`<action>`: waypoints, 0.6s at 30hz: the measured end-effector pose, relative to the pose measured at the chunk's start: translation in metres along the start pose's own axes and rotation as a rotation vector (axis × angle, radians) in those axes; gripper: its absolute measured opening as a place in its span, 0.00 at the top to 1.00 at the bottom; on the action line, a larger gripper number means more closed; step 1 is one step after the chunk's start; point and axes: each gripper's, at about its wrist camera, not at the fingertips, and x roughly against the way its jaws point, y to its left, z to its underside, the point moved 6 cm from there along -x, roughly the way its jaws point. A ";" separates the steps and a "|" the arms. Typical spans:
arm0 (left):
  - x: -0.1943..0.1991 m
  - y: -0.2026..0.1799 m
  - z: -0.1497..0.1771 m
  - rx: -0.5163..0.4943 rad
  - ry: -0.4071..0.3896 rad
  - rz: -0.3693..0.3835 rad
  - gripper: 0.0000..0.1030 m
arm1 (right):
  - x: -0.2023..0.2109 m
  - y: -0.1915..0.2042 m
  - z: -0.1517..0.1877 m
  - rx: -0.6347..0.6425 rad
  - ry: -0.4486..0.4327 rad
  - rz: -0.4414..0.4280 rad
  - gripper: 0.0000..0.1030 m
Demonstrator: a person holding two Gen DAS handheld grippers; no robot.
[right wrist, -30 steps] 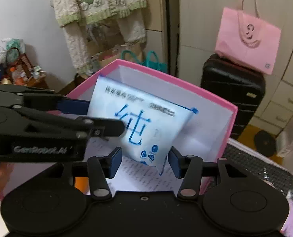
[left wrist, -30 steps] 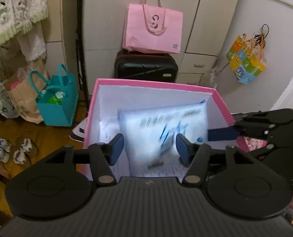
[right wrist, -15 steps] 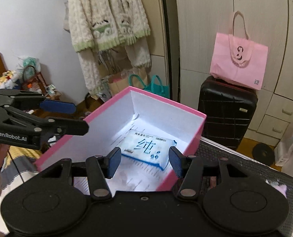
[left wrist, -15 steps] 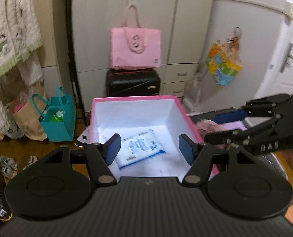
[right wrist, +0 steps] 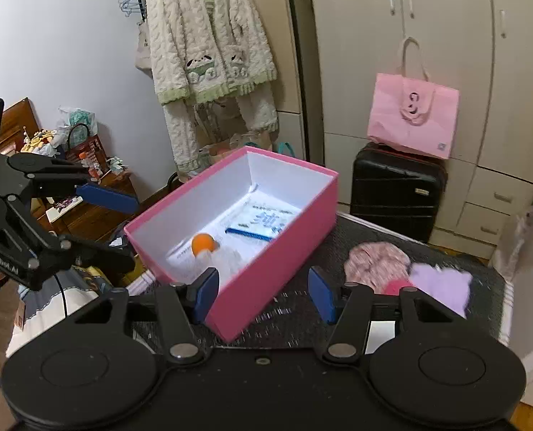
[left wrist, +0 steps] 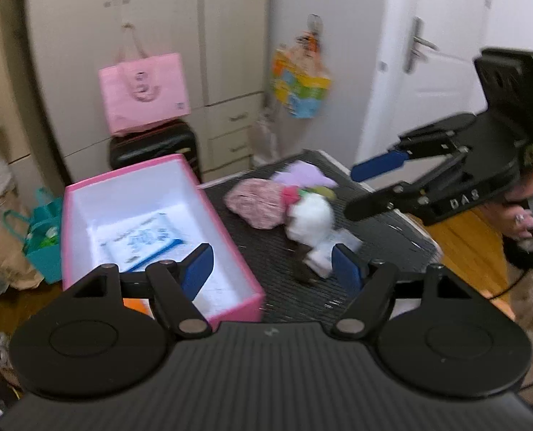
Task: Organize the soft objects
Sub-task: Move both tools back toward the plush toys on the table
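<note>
The soft tissue pack (right wrist: 262, 219), glossy white with blue print, lies flat inside the rectangular pink box (right wrist: 266, 283), no longer upright. Both the left gripper (left wrist: 271, 269) and right gripper (right wrist: 262, 292) are empty, jaws widening, pulled back.

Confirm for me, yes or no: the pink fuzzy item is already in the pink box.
No. The pink fuzzy item lies on the black mat, beside the pink box, not inside it.
</note>
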 end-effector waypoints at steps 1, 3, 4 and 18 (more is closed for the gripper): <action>-0.002 -0.009 0.001 -0.018 0.005 0.013 0.30 | 0.005 -0.001 0.006 -0.001 -0.002 0.005 0.40; -0.004 -0.026 0.004 -0.044 0.013 0.037 0.30 | 0.015 -0.006 0.017 -0.006 -0.008 0.022 0.40; -0.007 -0.034 0.005 -0.052 0.017 0.050 0.30 | 0.019 -0.008 0.022 -0.010 -0.011 0.027 0.40; -0.081 -0.100 0.017 -0.049 0.061 0.143 0.30 | 0.039 -0.051 0.092 -0.083 -0.056 0.121 0.39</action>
